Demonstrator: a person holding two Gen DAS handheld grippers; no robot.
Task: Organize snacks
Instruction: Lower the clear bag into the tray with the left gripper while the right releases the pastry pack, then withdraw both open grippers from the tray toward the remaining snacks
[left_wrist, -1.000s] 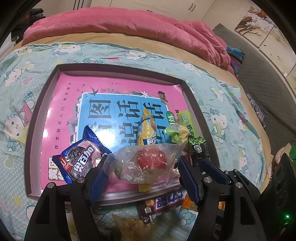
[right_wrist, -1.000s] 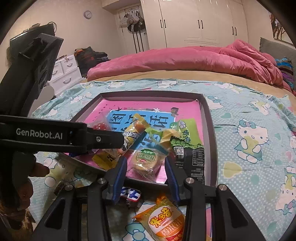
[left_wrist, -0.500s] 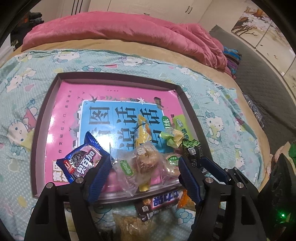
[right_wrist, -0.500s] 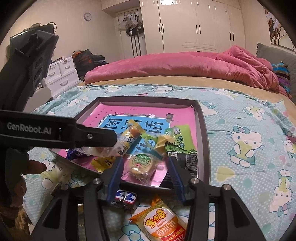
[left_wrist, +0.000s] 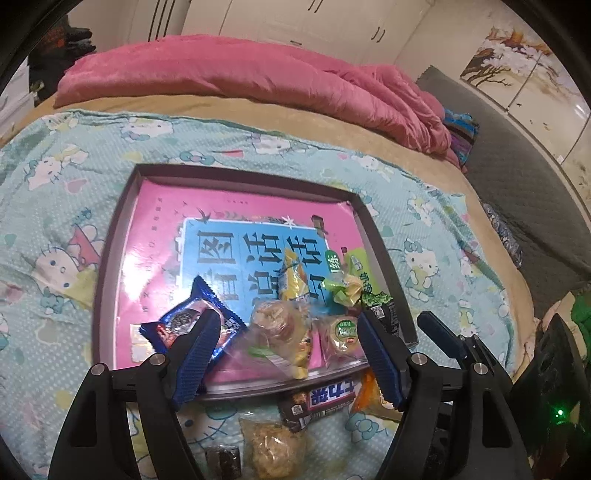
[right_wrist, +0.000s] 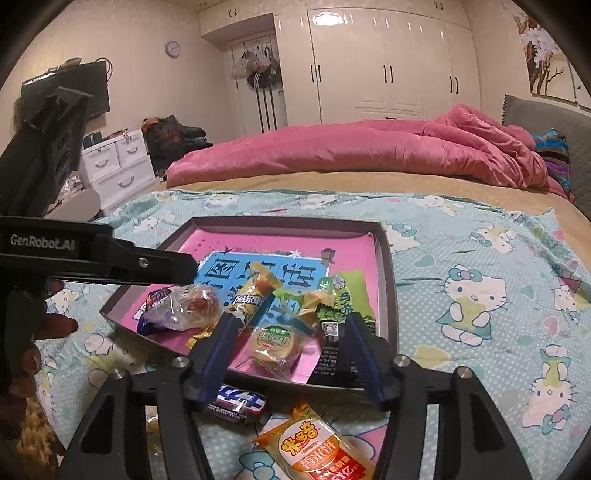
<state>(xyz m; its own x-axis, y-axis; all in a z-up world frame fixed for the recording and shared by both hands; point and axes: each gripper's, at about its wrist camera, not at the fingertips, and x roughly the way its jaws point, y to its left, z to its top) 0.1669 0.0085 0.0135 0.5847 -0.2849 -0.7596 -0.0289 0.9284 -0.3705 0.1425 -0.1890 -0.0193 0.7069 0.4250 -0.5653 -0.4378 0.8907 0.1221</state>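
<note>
Blue ribbed pads line both pairs of tongs, which are held apart and empty. Nearest, outside the tray on the bedsheet (left_wrist: 74, 192), four snacks are counted in the left view: a dark wrapped square (left_wrist: 222, 459), a crumbly cake packet (left_wrist: 272, 446), a chocolate bar (left_wrist: 325, 400) and an orange rice-cake pack (right_wrist: 321, 448). The left tongs (left_wrist: 286, 356) are seen hovering over the tray's near rim; between the spread jaws lies a clear-wrapped pastry (left_wrist: 277, 328), not gripped. The right tongs (right_wrist: 291, 354) are likewise spread, above a round green-labelled cake (right_wrist: 275, 341), not clamped on it. Inside the tray (left_wrist: 122, 236), about seven snacks are counted, crowded at the near right: a blue cookie packet (left_wrist: 192, 321), the pastry, the cake, a yellow stick pack (left_wrist: 293, 282), a green-yellow candy (left_wrist: 343, 290), a dark packet (right_wrist: 328, 332) and a pale green sachet (left_wrist: 356, 260). Farther back, the tray's pink liner (left_wrist: 155, 221) is left bare; beyond it lies one pink quilt (left_wrist: 258, 81).

Risk is judged as follows: the wrappers overlap, so two could be pinched at once, and the slick film could slip. The soft bed could let the tray tilt if its rim is pressed.
</note>
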